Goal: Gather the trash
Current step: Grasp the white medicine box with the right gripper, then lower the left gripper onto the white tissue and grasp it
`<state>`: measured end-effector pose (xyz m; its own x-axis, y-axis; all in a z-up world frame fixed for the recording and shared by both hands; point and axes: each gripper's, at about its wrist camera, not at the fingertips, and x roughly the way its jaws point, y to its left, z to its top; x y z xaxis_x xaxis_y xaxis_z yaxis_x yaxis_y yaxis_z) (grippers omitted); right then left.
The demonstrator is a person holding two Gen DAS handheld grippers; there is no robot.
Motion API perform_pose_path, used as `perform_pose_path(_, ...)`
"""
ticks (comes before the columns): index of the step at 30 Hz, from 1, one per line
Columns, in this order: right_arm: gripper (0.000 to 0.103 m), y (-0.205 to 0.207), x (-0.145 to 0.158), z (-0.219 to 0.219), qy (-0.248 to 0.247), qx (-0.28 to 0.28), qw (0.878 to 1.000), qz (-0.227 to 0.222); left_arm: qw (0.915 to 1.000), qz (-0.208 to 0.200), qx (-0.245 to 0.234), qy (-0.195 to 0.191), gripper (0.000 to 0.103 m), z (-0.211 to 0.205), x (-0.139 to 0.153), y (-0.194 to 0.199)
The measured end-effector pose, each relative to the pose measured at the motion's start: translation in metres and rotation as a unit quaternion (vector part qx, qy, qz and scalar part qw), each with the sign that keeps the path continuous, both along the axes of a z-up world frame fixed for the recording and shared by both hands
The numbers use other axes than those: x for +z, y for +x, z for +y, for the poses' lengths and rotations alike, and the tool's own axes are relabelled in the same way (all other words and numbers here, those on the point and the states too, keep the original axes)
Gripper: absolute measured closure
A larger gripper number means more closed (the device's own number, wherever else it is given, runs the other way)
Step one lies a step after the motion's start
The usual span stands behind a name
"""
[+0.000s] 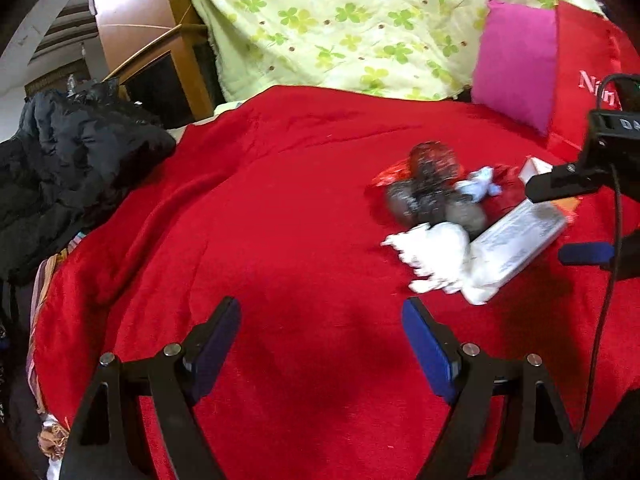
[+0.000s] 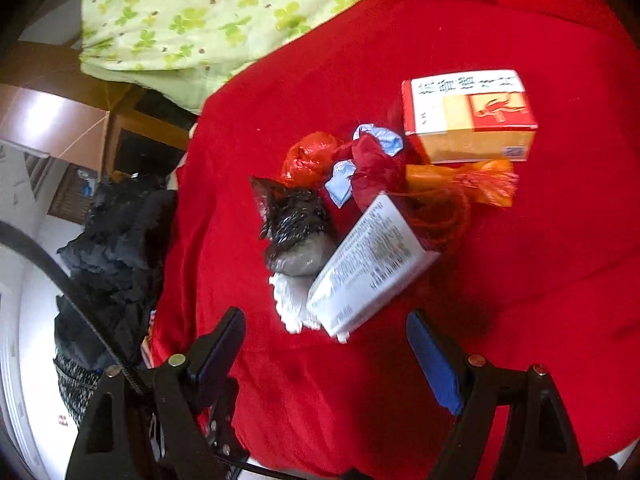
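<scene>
A pile of trash lies on the red blanket (image 2: 520, 260): a white printed box (image 2: 370, 264), white crumpled paper (image 2: 290, 304), a black and grey plastic bag (image 2: 296, 232), a red plastic bag (image 2: 310, 158), blue-white paper scraps (image 2: 380, 138), an orange wrapper (image 2: 460, 180) and a red-and-yellow carton (image 2: 468, 116). My right gripper (image 2: 326, 344) is open and empty, just short of the white box. My left gripper (image 1: 322, 332) is open and empty above bare blanket, left of the pile; the white box (image 1: 516, 240) and the right gripper (image 1: 576, 216) show there at the right.
A black jacket (image 1: 68, 172) lies at the bed's left edge. A green floral quilt (image 1: 340, 24) is bunched at the back. A pink pillow (image 1: 516, 60) and a red pillow (image 1: 588, 64) stand at the back right. Wooden furniture (image 1: 160, 60) stands beyond the bed.
</scene>
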<state>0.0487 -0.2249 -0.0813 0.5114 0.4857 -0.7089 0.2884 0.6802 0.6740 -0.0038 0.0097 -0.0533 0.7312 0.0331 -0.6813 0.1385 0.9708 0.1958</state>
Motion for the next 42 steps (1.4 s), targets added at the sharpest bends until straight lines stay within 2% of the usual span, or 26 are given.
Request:
perform_pose_path(4,0.018,0.022,-0.009,0.010,-0.021,-0.014,0.999,0.020,0.9998,0.002,0.018,0.004,0.020,0.012,-0.005,0.008)
perform_pose_path(9,0.020,0.044,-0.012,0.024,-0.070,-0.017,0.997,0.025,0.9993,0.003,0.038,0.008,0.020,0.023,-0.009,0.016)
perform_pose_path(13,0.034,0.060,-0.016,0.038,-0.118,-0.004,0.993,0.029,0.9984,0.009,0.055,0.004,0.020,0.032,-0.012,0.021)
perform_pose_path(15,0.046,0.065,-0.021,0.048,-0.140,0.014,0.990,0.032,0.9979,0.016,0.063,0.001,0.020,0.037,-0.015,0.025)
perform_pose_path(18,0.050,0.067,-0.027,0.058,-0.166,0.038,0.985,0.024,0.9976,0.021,0.066,0.000,0.020,0.039,-0.017,0.028)
perform_pose_path(22,0.052,0.059,-0.020,0.060,-0.203,0.054,0.978,-0.010,0.9978,0.023,0.062,-0.004,0.020,0.037,-0.017,0.030)
perform_pose_path(34,0.053,0.003,0.013,0.025,-0.195,0.051,0.977,-0.076,0.9993,0.016,0.032,-0.001,0.020,0.009,-0.012,0.029)
perform_pose_path(42,0.053,-0.028,0.021,-0.003,-0.197,0.017,0.975,-0.102,0.9998,0.019,-0.007,0.008,0.020,-0.029,-0.011,0.029)
